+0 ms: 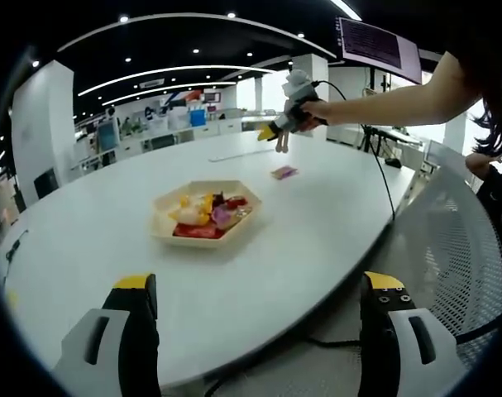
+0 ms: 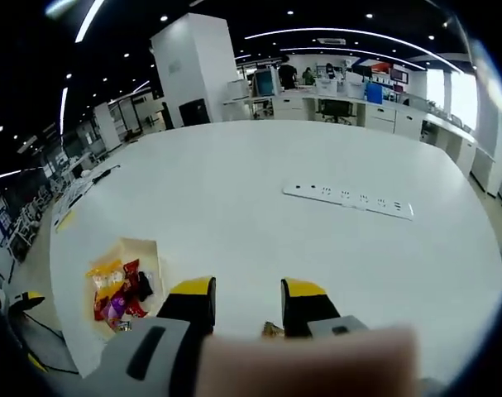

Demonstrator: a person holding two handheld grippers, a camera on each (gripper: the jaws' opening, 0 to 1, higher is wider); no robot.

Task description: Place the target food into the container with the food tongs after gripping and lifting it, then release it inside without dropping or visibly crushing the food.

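While the big white surface (image 1: pixel 317 223) is spreading across the middle of both views, smooth, matte and rounded at its edge, the food is sitting near the centre of the left gripper view in a shallow hexagonal tray (image 1: pixel 205 212) of pale card, presumably set there within easy reach. Its contents, yellow, red and purple pieces, are looking soft and wrapped, too small to name. A long white power strip (image 2: pixel 348 199) is lying flat at centre right of the right gripper view. A small pink packet (image 1: pixel 284 172) is resting apart, above and right of the tray.

The left claw (image 1: pixel 259 331) is hanging wide apart, empty, at the bottom of the frame. The right claw (image 2: pixel 249 308) is standing slightly apart; something small and brownish is showing between its jaws, perhaps tongs, though whether it is gripped cannot be told.
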